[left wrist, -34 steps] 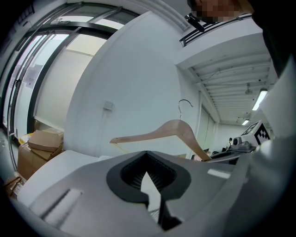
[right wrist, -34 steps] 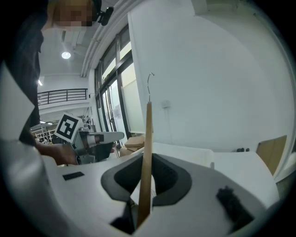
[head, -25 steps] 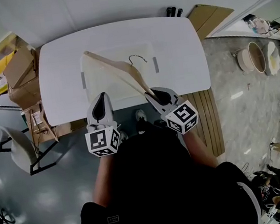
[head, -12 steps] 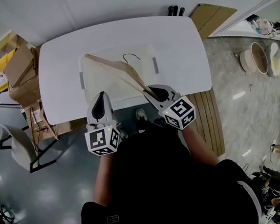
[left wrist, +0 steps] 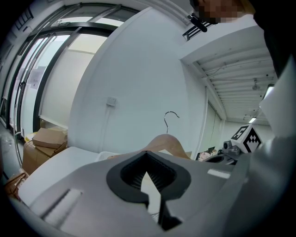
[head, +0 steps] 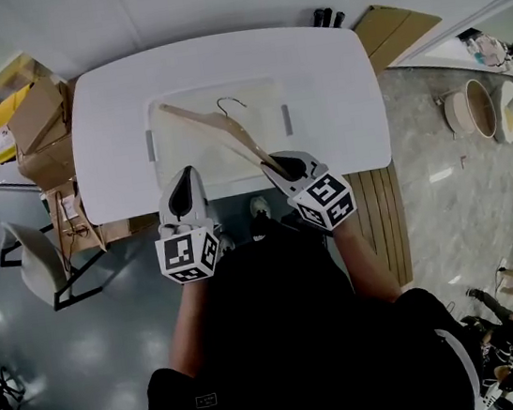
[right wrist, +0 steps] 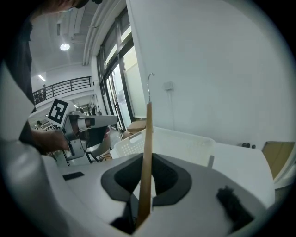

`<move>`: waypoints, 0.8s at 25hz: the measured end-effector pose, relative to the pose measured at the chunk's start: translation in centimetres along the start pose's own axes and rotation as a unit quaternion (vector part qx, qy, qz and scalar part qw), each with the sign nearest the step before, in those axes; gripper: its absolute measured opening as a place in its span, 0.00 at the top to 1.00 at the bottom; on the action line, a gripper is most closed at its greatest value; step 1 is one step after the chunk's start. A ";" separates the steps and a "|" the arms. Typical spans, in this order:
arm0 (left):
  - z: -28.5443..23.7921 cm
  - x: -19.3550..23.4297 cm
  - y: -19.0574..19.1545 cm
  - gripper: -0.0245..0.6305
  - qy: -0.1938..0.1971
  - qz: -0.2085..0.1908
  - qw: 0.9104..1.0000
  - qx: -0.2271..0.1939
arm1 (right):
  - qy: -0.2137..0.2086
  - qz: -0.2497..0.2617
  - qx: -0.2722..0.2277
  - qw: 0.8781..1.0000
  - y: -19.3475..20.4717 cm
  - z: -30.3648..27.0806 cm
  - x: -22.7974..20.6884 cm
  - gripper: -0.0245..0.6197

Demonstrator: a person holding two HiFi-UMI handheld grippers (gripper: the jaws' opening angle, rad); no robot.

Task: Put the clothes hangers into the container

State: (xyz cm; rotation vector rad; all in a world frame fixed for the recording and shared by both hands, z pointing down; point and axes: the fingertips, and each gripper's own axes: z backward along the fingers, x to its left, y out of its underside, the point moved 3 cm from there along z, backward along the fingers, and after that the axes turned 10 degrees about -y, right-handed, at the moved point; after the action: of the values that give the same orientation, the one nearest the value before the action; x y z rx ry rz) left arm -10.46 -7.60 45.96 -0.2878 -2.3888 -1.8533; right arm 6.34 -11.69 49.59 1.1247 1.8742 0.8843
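Note:
A wooden clothes hanger (head: 212,125) with a metal hook slants over the white lattice container (head: 212,89) in the middle of the white table (head: 326,95). My right gripper (head: 280,168) is shut on the hanger's near end at the table's front edge. In the right gripper view the hanger (right wrist: 148,139) rises edge-on from between the jaws of the right gripper (right wrist: 143,185), with the container (right wrist: 180,146) behind it. My left gripper (head: 183,189) hovers at the front edge to the left, shut, holding nothing. Past the left gripper (left wrist: 150,178), the left gripper view shows the hanger (left wrist: 169,143).
Cardboard boxes (head: 32,127) are stacked left of the table, and a chair (head: 38,268) stands below them. A wooden pallet (head: 377,220) lies on the floor to the right. Round basins (head: 470,103) sit far right. The person stands at the table's front edge.
My right gripper has sunk a little with the hanger, whose hook and far arm now lie lower and further left over the container. The left gripper has stayed put.

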 end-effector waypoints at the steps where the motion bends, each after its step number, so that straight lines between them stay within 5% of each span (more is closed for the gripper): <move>1: -0.1 0.0 0.1 0.96 -0.001 0.001 1.000 0.001 | 0.000 -0.001 0.004 1.000 0.1 -0.2 -0.1 0.87; 20: -1.5 0.6 0.0 0.96 -0.009 0.004 1.000 0.004 | -0.012 -0.010 0.076 0.997 0.5 -3.5 -1.9 0.87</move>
State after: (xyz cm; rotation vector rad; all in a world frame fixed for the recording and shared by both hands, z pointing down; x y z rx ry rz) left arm -11.08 -9.00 46.41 -0.3144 -2.4037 -1.8455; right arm 4.12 -13.89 52.14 1.2003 1.9556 0.7245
